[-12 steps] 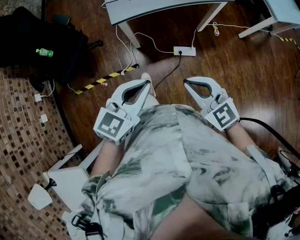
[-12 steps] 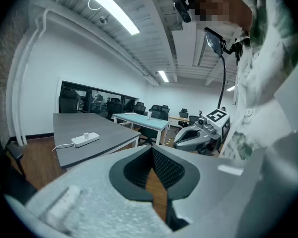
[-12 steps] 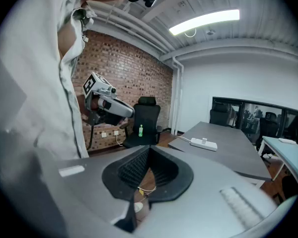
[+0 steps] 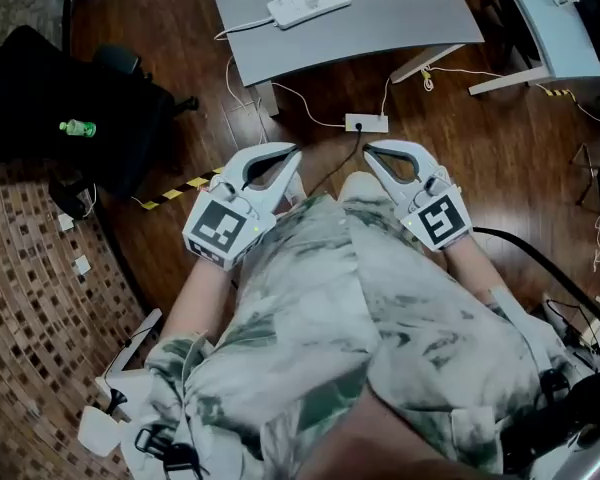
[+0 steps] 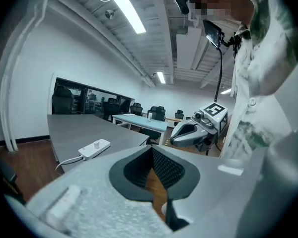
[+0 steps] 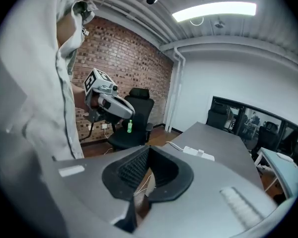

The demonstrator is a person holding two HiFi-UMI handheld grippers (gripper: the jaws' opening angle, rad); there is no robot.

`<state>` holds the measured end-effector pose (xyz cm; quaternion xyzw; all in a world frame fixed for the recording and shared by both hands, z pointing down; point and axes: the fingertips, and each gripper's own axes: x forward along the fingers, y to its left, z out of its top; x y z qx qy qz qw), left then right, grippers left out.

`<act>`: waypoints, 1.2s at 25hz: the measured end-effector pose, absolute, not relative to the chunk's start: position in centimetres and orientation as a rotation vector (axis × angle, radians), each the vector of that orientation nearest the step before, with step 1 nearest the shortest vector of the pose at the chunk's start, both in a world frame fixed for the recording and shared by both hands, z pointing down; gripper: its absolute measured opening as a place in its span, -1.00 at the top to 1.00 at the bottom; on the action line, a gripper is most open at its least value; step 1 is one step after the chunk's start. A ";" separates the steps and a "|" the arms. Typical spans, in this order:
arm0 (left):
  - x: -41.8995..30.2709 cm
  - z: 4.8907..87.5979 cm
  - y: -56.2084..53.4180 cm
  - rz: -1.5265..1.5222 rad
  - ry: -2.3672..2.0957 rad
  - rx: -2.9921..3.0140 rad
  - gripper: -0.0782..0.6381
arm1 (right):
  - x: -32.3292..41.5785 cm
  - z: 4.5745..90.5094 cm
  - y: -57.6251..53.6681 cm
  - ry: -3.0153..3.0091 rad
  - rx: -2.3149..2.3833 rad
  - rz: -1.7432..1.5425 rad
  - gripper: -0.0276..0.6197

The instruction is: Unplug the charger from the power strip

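Grey desk (image 4: 380, 28) bears 1 white power strip (image 4: 310, 3), charger (image 5: 96, 144) seemingly plugged in.

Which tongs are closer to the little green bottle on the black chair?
Left. In the head view the left tongs are right of the green bottle; the right tongs are farther right, beyond them.

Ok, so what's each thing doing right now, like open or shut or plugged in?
Left tongs: shut, empty.
Right tongs: shut, empty.
Charger: plugged into the power strip.
Power strip: flat on the grey table.
Green bottle: on the black chair.
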<state>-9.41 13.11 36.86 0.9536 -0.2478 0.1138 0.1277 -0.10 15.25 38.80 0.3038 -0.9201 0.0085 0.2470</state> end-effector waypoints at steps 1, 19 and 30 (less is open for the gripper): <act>-9.8 37.1 12.3 0.326 -0.725 2.773 0.78 | -0.5 38.9 14.5 -2.503 0.820 0.016 0.90; -7.9 42.1 -5.8 0.438 -0.734 2.658 0.77 | 2.3 48.4 -7.8 -2.413 0.782 0.105 0.90; -4.7 49.6 -15.9 0.634 -0.759 2.558 0.77 | 3.6 57.3 -19.1 -2.365 0.621 0.206 0.90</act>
